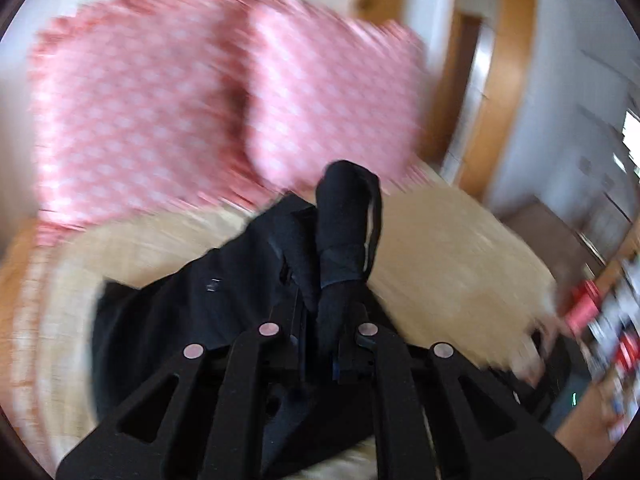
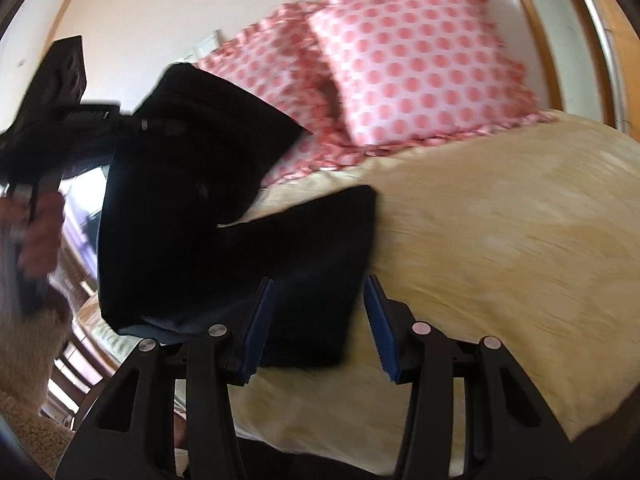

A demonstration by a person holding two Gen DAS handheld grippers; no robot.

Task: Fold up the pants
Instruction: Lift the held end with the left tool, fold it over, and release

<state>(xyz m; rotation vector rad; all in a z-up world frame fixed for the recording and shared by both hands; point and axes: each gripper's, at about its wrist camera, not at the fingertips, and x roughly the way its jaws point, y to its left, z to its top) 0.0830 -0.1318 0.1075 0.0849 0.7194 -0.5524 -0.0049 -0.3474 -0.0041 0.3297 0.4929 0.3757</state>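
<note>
The black pants [image 1: 224, 300] hang from my left gripper [image 1: 320, 320], which is shut on a bunched edge of the fabric that sticks up past the fingers. In the right wrist view the pants [image 2: 192, 208] are lifted at the left above the beige bedspread [image 2: 500, 240], with one part trailing down onto the bed between my fingers. My right gripper [image 2: 320, 320] is open, its blue pads [image 2: 258, 328] on either side of the lower part of the cloth, not closed on it. The left gripper [image 2: 68, 120] shows at upper left, holding the pants.
Two pink dotted pillows [image 2: 420, 64] lie at the head of the bed. A wooden door frame [image 1: 516, 80] stands at the right. A shelf with red items [image 1: 588, 304] is at the far right. Both views are motion-blurred.
</note>
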